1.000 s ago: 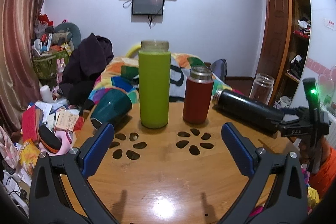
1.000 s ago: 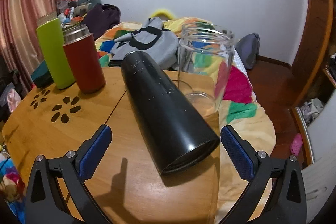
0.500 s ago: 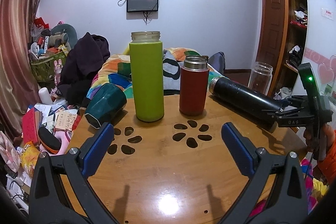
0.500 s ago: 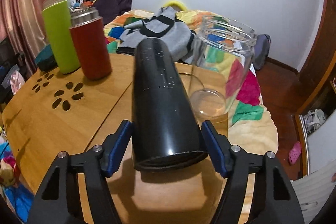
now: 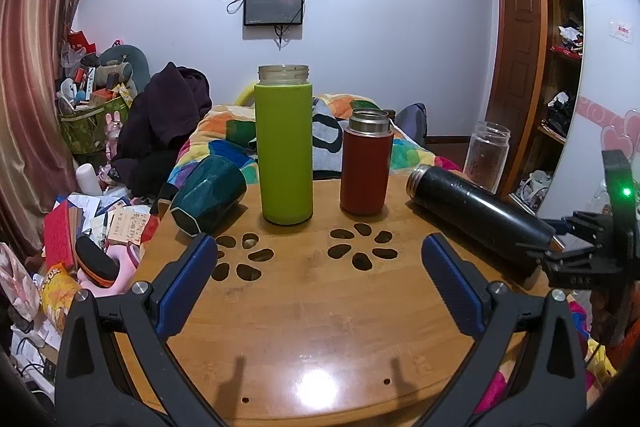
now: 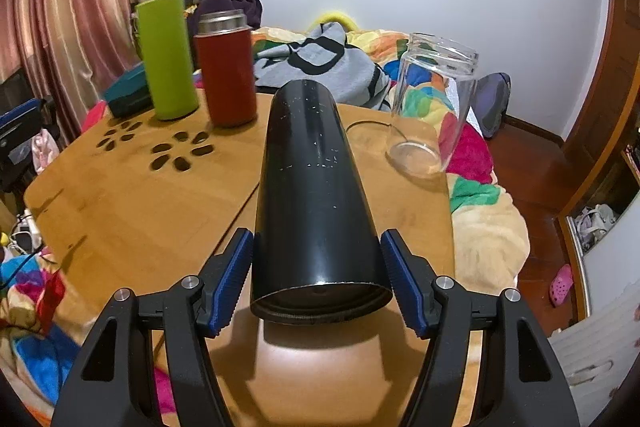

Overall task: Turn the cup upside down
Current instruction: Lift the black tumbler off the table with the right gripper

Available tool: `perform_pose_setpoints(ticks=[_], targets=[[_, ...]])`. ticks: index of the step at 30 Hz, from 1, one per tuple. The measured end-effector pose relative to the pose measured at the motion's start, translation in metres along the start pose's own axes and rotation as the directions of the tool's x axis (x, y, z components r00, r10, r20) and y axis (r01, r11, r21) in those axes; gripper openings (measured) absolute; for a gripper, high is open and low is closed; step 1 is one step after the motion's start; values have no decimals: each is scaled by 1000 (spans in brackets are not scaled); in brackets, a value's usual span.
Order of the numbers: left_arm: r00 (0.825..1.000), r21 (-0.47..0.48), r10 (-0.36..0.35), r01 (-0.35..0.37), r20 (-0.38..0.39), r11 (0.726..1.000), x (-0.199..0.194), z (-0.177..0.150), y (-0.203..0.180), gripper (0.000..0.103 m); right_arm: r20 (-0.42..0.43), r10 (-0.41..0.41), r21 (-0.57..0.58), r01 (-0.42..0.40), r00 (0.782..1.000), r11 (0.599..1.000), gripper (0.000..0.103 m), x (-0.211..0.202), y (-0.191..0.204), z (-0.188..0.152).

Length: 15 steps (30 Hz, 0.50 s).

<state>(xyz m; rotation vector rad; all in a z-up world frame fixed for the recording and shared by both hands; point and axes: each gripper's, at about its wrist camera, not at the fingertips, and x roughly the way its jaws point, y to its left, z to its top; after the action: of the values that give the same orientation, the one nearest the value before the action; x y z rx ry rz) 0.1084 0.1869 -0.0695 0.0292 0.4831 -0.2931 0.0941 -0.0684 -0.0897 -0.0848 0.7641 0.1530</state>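
Where it lay loose between wide jaws a second ago, the black cup (image 6: 316, 195) on the table (image 6: 132, 195) now sits pinched at its base in my right gripper (image 6: 318, 283); my left gripper (image 5: 320, 267) hangs spread, well apart.

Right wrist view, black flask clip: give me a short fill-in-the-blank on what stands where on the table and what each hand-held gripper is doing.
1. The black flask lies on its ____ on the wooden table.
2. The right hand-held gripper has its blue pads on either side of the flask's ____ end.
3. The green bottle and red flask both stand ____.
4. The left hand-held gripper is ____ and holds nothing.

Missing words: side; bottom; upright; open
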Motion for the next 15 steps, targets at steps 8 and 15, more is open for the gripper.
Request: perform_pose_setpoints(ticks=[8,15], targets=[[1000,10,-1,1,10,1000,-14,-5,-3,103,40,37,-11,-37,999,999,61,-22,24,-20],[1000,22,7,-7,7,1000,-20,-10,-4,103,70,136,-67,-132,988,989,61,-29,53,-24]])
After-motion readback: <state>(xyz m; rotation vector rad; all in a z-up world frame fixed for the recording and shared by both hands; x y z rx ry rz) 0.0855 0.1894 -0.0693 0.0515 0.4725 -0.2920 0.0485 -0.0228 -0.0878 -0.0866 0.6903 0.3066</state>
